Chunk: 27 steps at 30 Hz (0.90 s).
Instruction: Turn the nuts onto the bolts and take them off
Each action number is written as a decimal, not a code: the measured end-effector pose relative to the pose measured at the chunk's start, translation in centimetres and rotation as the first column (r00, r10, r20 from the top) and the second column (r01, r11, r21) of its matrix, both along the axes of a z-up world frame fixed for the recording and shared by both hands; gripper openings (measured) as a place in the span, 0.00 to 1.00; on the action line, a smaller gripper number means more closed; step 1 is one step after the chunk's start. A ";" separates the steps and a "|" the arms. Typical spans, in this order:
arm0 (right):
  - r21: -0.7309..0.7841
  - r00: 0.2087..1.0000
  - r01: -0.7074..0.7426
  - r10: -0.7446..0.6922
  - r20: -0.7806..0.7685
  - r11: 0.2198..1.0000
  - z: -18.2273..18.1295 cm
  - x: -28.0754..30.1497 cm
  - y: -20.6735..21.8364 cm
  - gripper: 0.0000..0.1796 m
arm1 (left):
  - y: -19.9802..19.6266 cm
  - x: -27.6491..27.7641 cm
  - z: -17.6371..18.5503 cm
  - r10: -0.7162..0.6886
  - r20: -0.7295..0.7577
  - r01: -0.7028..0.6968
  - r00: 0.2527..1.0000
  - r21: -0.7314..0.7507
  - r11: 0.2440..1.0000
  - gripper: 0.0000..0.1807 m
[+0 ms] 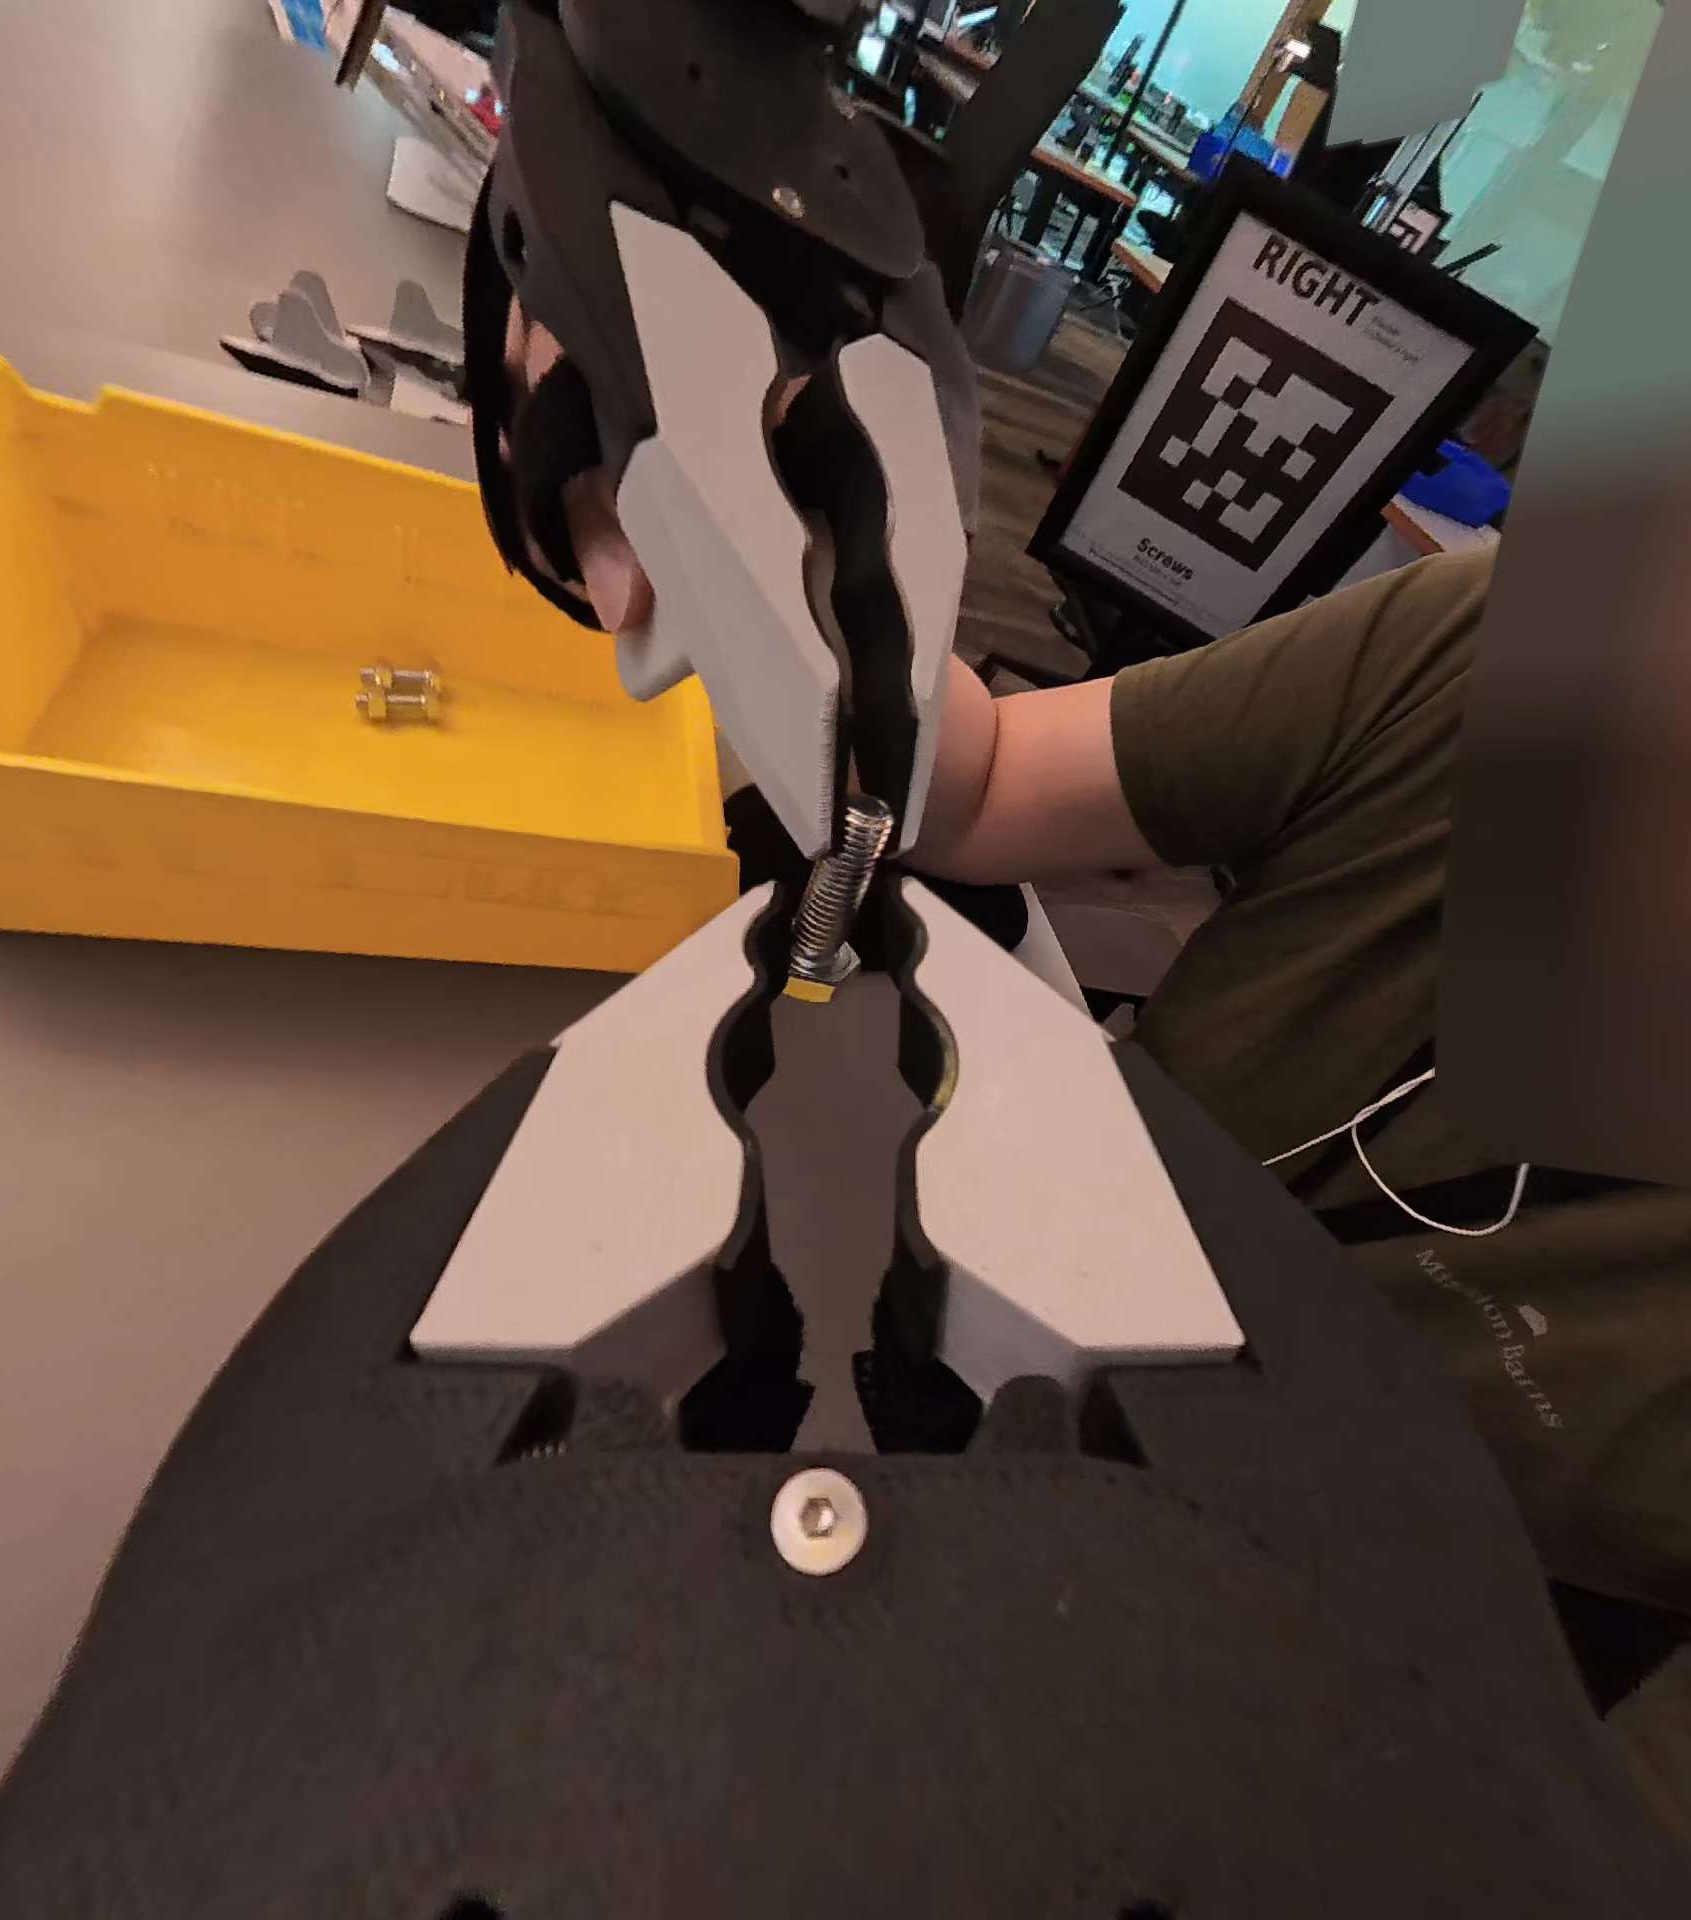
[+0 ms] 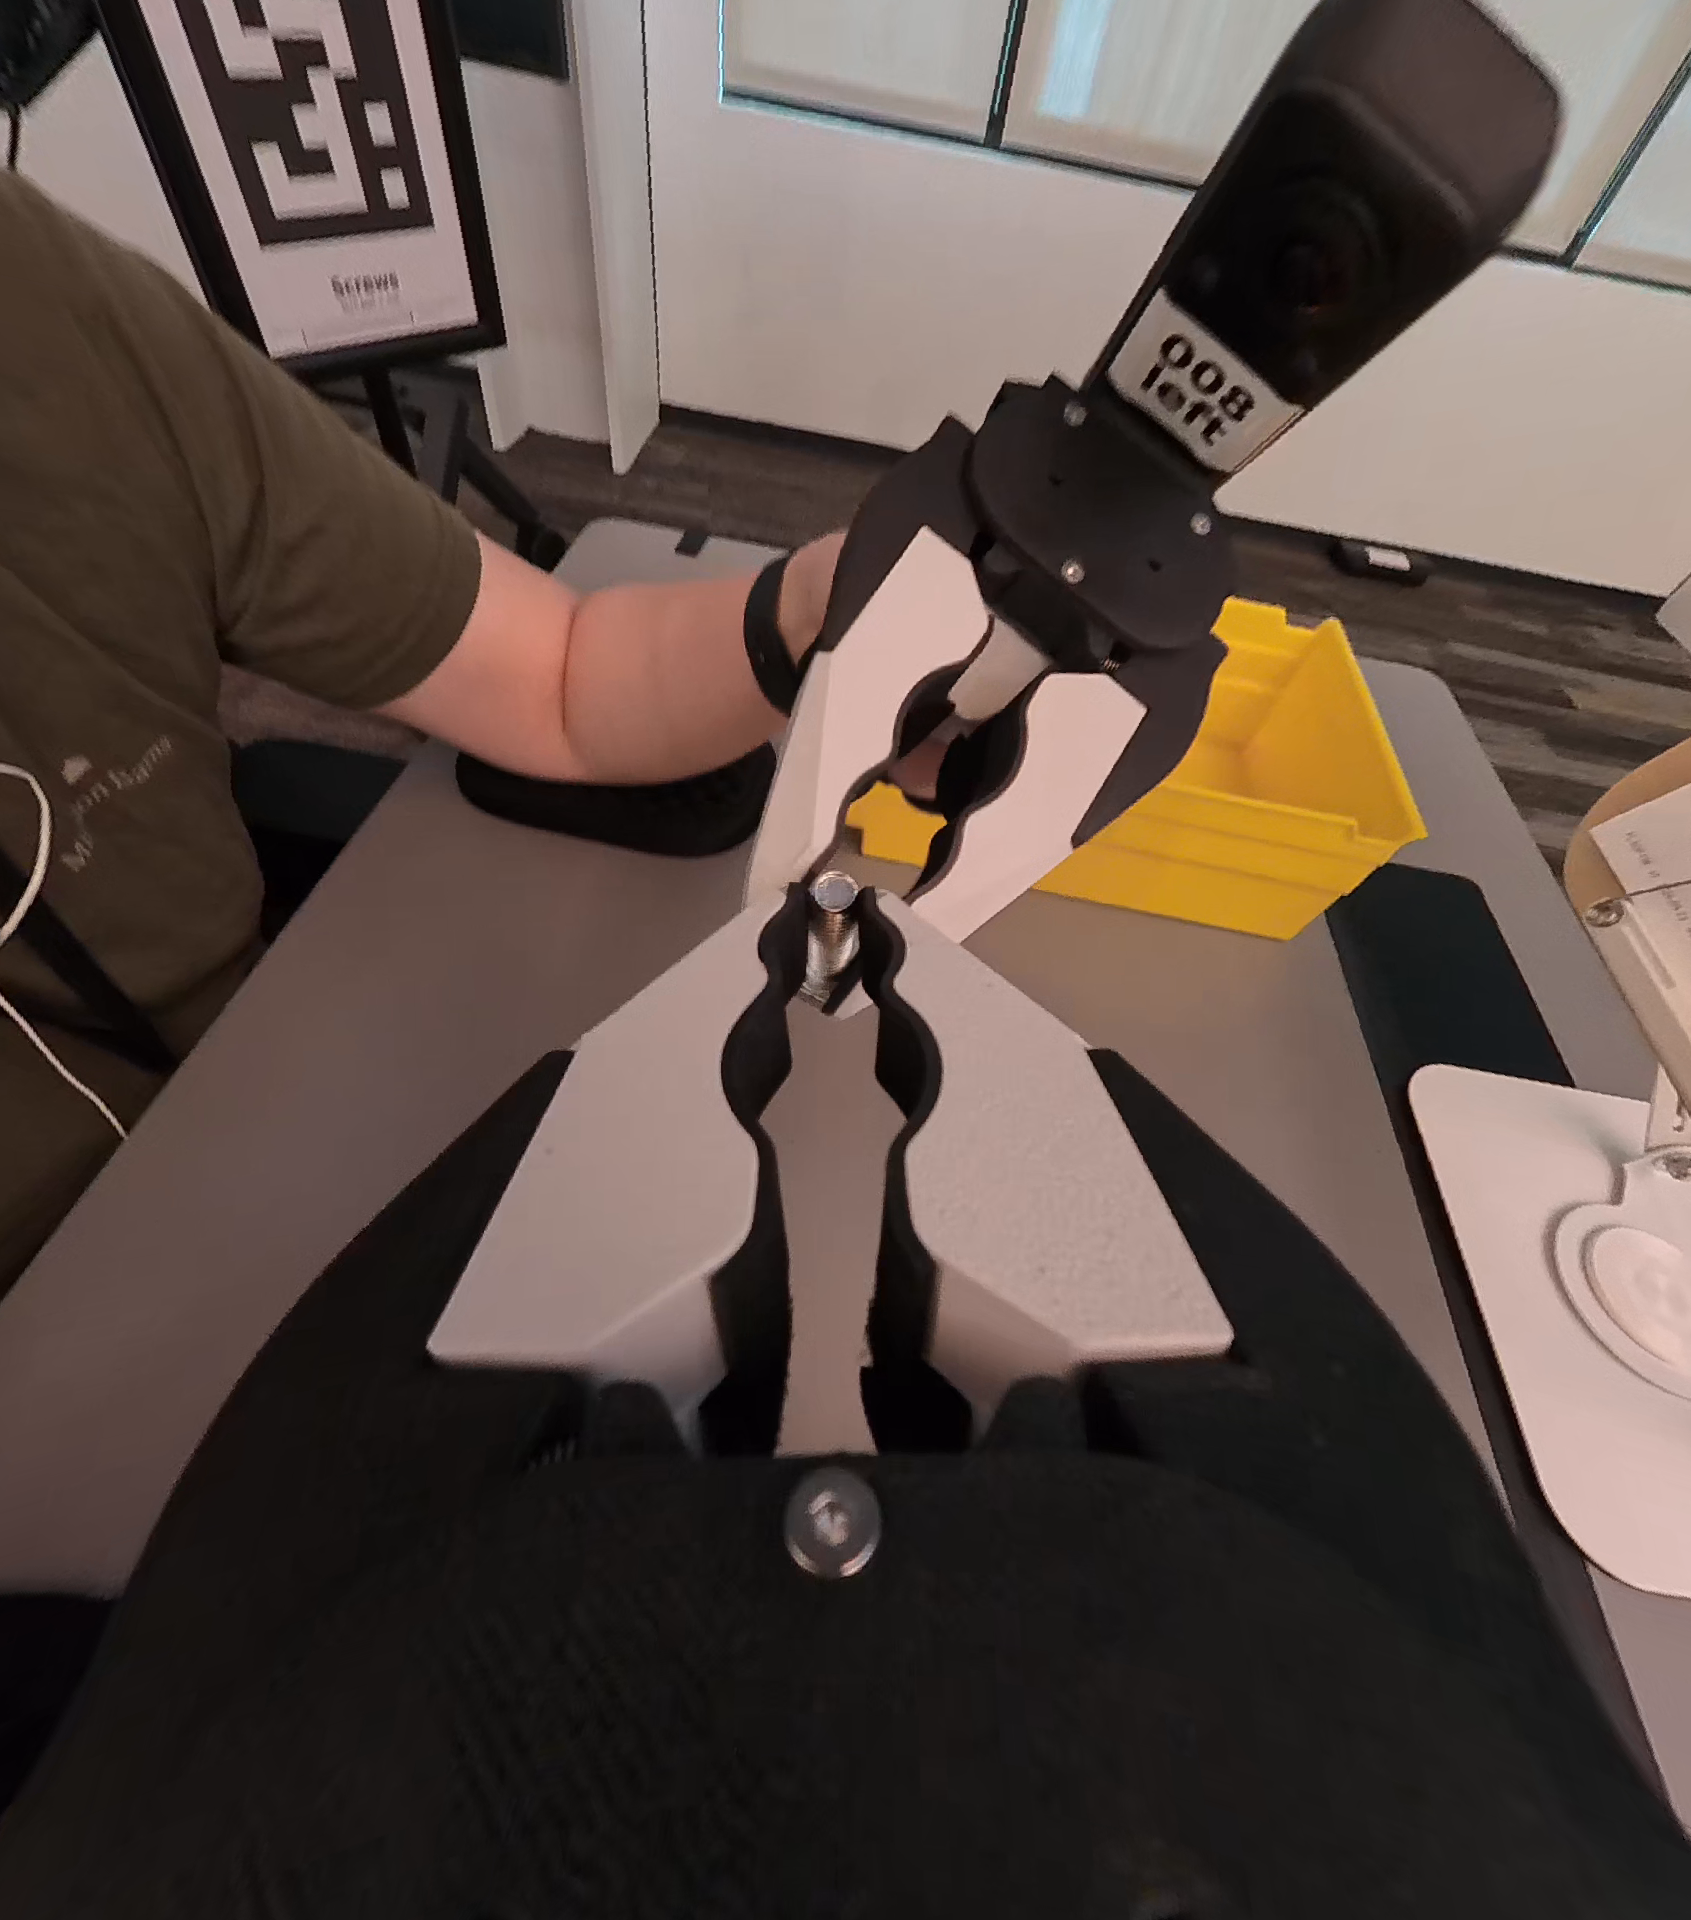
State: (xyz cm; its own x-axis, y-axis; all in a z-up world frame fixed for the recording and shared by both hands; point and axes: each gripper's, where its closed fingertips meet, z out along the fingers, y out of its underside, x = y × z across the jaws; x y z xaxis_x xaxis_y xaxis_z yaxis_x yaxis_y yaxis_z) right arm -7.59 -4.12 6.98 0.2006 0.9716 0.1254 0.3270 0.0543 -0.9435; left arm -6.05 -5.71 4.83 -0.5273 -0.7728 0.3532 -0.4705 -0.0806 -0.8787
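While both grippers clamped it, one bolt [image 1: 836, 894] bridged their fingertips
Left gripper [image 1: 825, 940] was closed on the bolt's hex end at its fingertips; threaded shank ran forward into the tips of the right gripper [image 2: 825, 951], also closed on it. Left of the left fingers sat a yellow bin [image 1: 301, 852], two nutted bolts [image 1: 397, 694] on its floor

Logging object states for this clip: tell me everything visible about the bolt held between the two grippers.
The bolt is shiny silver metal, threaded along its shank, with a hex head or nut at one end. It is held in the air above the grey table, spanning both tips: the left gripper pinches the hex end, the right gripper the threaded far end. Whether a nut sits on it cannot be told.
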 end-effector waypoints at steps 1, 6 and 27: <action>-0.004 1.000 -0.002 0.002 -0.011 1.000 0.2 0.0 0.0 0.04 | 0.0 0.0 0.2 -0.004 0.016 0.004 1.000 -0.002 1.000 0.09; -0.002 0.998 0.015 -0.016 -0.068 1.000 1.2 0.0 0.3 0.04 | 0.2 0.3 1.1 0.004 0.101 -0.004 0.995 0.003 1.000 0.08; -0.048 0.986 0.006 -0.014 -0.164 0.999 2.3 -0.6 0.7 0.04 | 1.0 0.6 1.6 0.090 0.236 -0.114 0.968 0.087 0.990 0.13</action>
State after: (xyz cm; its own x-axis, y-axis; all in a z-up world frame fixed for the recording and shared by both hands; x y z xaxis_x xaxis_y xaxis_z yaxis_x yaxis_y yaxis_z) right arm -8.22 -3.43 9.30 0.2245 0.9735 0.0444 0.1672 0.0064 -0.9859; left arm -5.48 -4.67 6.46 -0.5022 -0.8516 0.1505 -0.2476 -0.0252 -0.9685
